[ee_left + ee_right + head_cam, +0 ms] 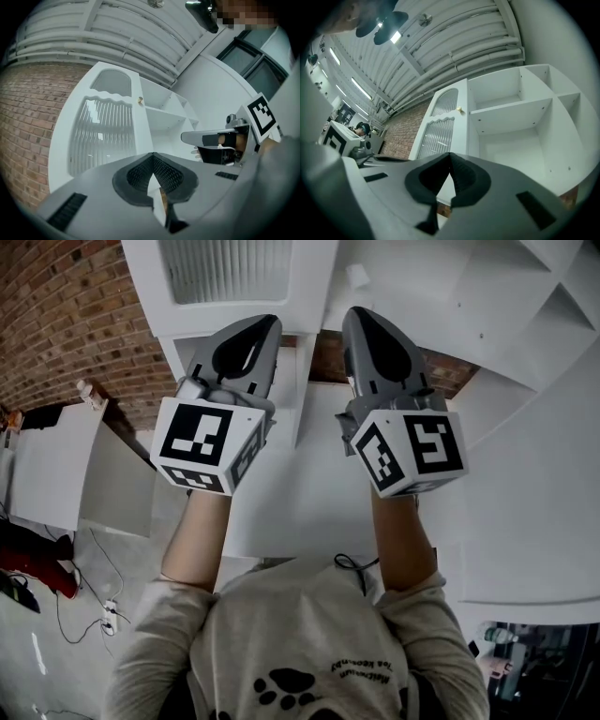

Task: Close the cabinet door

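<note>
A white cabinet (525, 324) with bare shelves stands in front of me. Its door (225, 273), with a ribbed glass panel, hangs open to the left. The door (101, 136) fills the left of the left gripper view, its small knob (139, 99) on the edge by the shelves (164, 117). The right gripper view shows the door (440, 136), the knob (460, 110) and the open compartments (511, 112). My left gripper (270, 324) is shut and holds nothing, short of the door. My right gripper (356, 315) is shut and empty beside it, facing the shelves.
A brick wall (56, 324) runs behind and left of the cabinet. A white table (52, 465) stands at the left, with cables (94, 606) and a red object (37, 563) on the floor below. A person (361, 127) sits far off.
</note>
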`<state>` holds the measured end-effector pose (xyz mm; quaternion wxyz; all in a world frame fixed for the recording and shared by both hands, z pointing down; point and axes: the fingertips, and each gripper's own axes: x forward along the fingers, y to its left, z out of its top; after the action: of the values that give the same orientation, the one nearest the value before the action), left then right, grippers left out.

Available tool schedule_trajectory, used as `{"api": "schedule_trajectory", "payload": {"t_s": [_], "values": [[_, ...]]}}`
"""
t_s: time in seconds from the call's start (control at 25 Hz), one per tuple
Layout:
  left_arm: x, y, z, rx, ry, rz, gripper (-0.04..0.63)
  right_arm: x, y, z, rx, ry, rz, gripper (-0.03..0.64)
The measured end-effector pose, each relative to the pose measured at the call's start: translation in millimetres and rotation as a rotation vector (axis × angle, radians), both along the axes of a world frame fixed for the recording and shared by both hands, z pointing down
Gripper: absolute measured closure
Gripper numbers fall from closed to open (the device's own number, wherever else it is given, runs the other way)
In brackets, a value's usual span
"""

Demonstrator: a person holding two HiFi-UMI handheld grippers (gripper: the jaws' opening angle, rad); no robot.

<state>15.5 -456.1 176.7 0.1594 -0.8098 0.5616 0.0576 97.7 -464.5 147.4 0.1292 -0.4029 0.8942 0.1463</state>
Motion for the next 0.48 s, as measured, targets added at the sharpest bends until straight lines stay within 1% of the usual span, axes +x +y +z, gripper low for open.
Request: {"api": "schedule_trajectory", "payload": {"t_s": [0.28, 0.48], "values": [[-8.4, 30.8, 17.7, 0.008, 0.002, -0.041, 0.588, -1.8, 22.6, 27.2, -0.019, 0.004, 0.026, 0.607], [-14.2, 38.6, 45.2, -0.039, 0.014, -0.063, 0.588, -1.9, 28.9, 55.8, -0.059, 0.023, 0.046, 0.607]]}}
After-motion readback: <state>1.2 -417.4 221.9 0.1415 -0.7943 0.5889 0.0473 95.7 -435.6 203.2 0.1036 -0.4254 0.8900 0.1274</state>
